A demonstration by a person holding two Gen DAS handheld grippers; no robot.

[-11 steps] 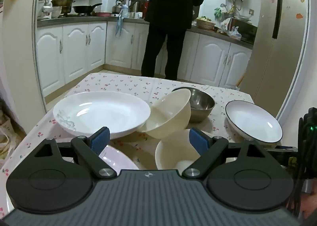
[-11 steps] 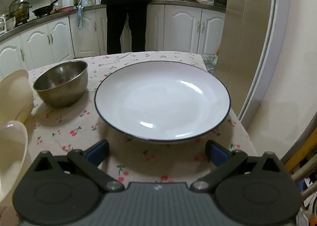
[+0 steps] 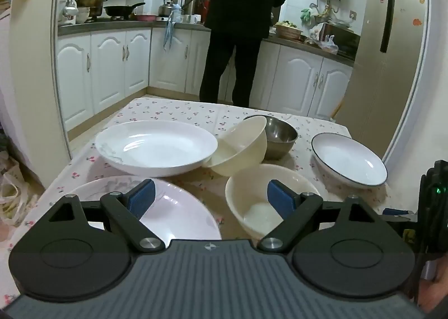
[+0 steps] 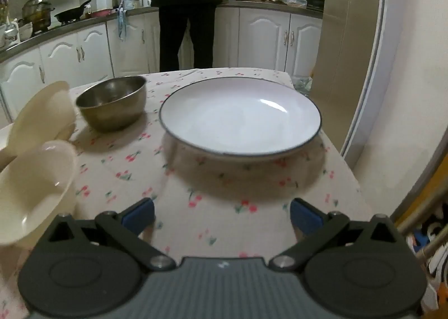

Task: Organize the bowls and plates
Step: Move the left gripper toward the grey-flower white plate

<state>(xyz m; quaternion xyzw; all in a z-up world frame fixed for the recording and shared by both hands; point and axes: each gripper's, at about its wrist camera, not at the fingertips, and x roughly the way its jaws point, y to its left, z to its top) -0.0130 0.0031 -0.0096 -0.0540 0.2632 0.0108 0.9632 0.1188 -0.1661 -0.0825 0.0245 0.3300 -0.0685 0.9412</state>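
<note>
Left gripper (image 3: 210,199): jaws spread wide, nothing between the blue pads, hovering over the near table edge.
Right gripper (image 4: 222,216): jaws wide apart, empty, facing the dark-rimmed white plate (image 4: 240,116).
Pale pink plate (image 3: 179,218): nearest, under the left pad.
Cream bowl (image 3: 263,201): upright, just beside the pink plate.
Second cream bowl (image 3: 238,151): tilted against the large white plate (image 3: 156,145).
Steel bowl (image 3: 280,135): behind the tilted bowl.
Cherry-print tablecloth (image 4: 212,207): under everything.

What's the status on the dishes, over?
Both tongs open, empty. Plates, bowls unstacked on table. Cream bowl tilted against white plate.
</note>
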